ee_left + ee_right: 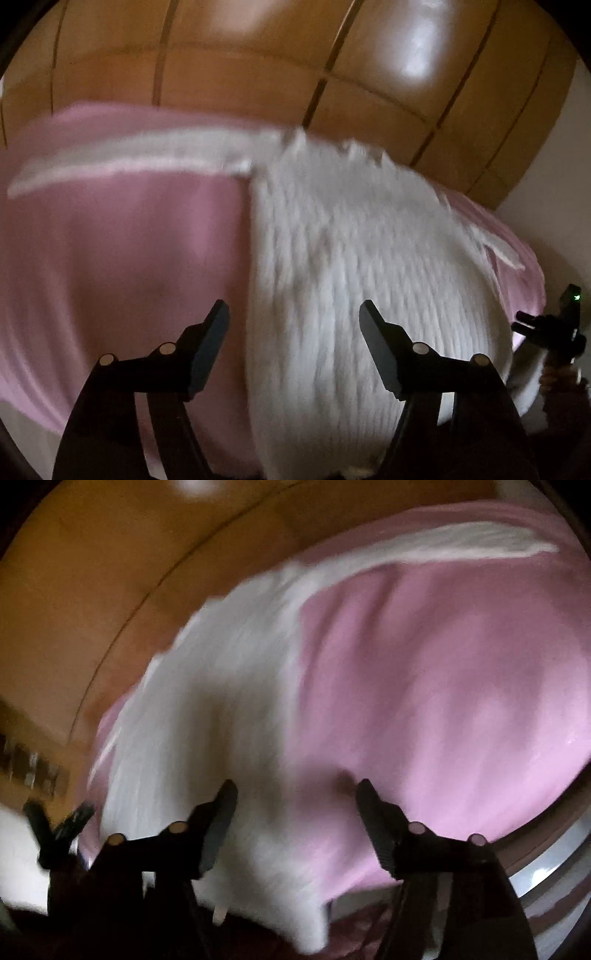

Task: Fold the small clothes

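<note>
a white knit [351, 280] is seen lying on a pink sheet [122, 258], which covers what appears to be a bed. in the left wrist view the knit is spread as a broad, roughly oblong panel, with its left edge running fairly straight. a long white strip [125, 157], perhaps a sleeve or a separate piece, is stretched away from the knit's upper corner across the sheet; which it is cannot be told through the blur. a thin white tail [498, 251] is left sticking out at the far right edge.

the fold is judged to be partly done: the body looks gathered into one panel, but the strip and the tail are not yet tucked in, and at least one more fold is probably left.

the left gripper [293, 332] is held with its jaws wide, nothing between the pads, above the knit's left edge. the right gripper [297, 808] is likewise held wide and empty, over the border of knit and sheet. each gripper is glimpsed at the edge of the other's view.

the sheet is seen lightly wrinkled. behind it, glossy wooden panels [258, 74], probably wardrobe doors, are seen with a light reflected in them. a pale wall [554, 184] is visible at the right.
</note>
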`<state>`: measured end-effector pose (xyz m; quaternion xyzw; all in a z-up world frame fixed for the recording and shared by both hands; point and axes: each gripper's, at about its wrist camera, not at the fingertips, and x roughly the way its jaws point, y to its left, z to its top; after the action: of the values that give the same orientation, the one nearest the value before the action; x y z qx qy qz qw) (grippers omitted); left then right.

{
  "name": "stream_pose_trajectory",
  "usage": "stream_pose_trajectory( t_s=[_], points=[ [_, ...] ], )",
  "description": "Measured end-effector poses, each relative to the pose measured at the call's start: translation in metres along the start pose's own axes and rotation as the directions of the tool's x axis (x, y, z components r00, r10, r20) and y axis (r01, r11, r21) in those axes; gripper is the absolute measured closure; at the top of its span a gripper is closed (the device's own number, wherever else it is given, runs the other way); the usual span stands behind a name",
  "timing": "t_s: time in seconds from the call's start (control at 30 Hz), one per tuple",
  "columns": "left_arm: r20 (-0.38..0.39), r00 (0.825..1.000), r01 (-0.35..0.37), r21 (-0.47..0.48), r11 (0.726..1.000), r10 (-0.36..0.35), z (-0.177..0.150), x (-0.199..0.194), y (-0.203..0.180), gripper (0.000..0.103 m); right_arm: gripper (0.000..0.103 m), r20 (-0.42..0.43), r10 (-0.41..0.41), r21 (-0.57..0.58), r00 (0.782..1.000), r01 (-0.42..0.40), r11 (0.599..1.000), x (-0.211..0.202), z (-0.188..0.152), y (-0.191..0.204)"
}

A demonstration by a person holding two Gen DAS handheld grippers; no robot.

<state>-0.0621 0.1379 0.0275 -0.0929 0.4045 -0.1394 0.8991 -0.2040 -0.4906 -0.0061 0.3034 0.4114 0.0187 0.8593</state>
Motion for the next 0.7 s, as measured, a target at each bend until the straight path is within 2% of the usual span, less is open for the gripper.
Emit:
stream_pose_trajectory(
  t_s=[0.07,0.2,0.33,0.43,0.57,0.7],
  points=[
    [0.029,1.000,-0.003,0.027,1.000,0.002,0.016,0.010,-0.016,0.030,0.019,0.102,-0.037,0.129,0.994,0.023,0.991,-0.006,0.026,-0.032],
    [-0.001,1.000,0.009,0.103,0.995,-0.009,0.030,0.043,-0.048,0.025,0.019,0.214,-0.113,0.324,0.970,0.039,0.945,-0.006,0.070,-0.088],
    [-0.037,0.999,-0.015,0.144,0.989,0.021,0.033,0.082,-0.073,0.025,0.022,0.281,-0.174,0.421,0.944,0.042,0.906,0.001,0.110,-0.126],
    [-0.064,0.997,-0.037,0.130,0.991,0.046,0.031,0.105,-0.074,0.024,0.026,0.299,-0.202,0.465,0.933,0.043,0.884,0.010,0.144,-0.149],
    [-0.080,0.995,-0.053,0.107,0.993,0.062,0.028,0.122,-0.063,0.014,0.034,0.304,-0.258,0.505,0.917,0.075,0.860,0.022,0.181,-0.166],
    [-0.082,0.994,-0.058,0.150,0.987,0.071,0.027,0.130,-0.070,0.004,0.041,0.288,-0.328,0.518,0.900,0.141,0.843,0.034,0.216,-0.180]
  ],
)
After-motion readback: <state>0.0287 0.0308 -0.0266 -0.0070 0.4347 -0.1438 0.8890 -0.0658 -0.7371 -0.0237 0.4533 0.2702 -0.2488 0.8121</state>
